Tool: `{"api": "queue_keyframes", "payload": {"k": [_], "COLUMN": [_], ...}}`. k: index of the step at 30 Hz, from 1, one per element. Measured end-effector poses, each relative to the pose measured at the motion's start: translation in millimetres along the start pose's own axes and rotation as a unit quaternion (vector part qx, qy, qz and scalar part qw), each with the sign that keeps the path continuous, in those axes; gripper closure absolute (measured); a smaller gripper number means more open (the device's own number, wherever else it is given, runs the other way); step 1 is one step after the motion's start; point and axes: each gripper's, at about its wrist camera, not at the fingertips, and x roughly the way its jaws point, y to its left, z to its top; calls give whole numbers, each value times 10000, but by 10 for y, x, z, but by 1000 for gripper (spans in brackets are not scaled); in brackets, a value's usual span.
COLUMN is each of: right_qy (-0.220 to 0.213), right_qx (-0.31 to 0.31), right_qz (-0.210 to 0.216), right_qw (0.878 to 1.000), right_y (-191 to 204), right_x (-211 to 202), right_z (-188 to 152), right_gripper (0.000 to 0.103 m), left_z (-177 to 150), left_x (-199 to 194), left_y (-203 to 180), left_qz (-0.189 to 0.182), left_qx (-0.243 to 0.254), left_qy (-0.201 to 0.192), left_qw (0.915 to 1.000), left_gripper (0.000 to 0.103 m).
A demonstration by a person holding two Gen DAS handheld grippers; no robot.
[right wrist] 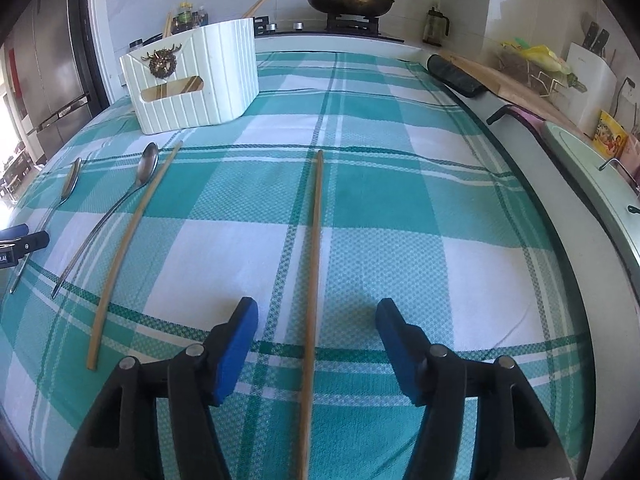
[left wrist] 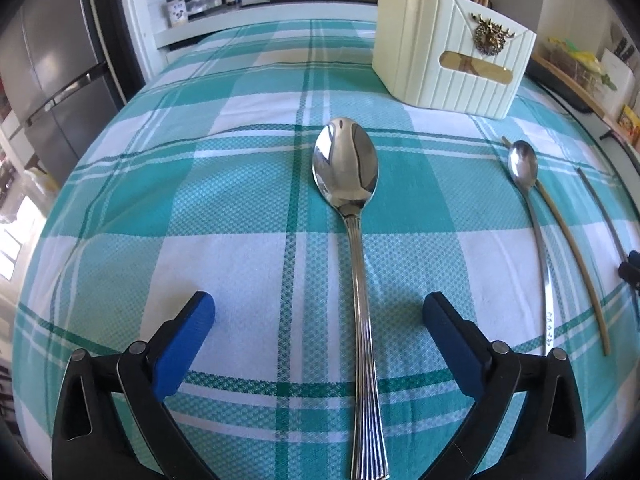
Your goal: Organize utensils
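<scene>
Hand-held gripper [left wrist: 319,318] astride lengthwise spoon [left wrist: 352,216] (bowl ahead)

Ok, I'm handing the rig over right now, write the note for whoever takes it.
Left gripper: open, straddling the big spoon's handle, not gripping.
Right gripper: open, straddling a chopstick, not gripping.
On the checked cloth: big spoon, slim spoon, second chopstick.
White holder at the far side already holds some chopsticks.
Left to do: all four loose utensils go into the holder.
</scene>
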Motion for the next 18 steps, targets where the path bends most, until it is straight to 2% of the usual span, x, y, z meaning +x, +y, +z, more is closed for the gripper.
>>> {"api": "queue_keyframes", "payload": {"k": [18], "right_qy": [7], "right_qx": [42], "right_qz": [32], "right_qw": [10000], "right_y": [-30], "right_x": [8], "right_z": [0], "right_gripper": [37], "left_z": [-6], "left_x": [0], "left_y": [3], "left_qz": [-7], "left_qx": [-20], "left_qy": [-12], "left_qw": [10000], "left_gripper": [0]}}
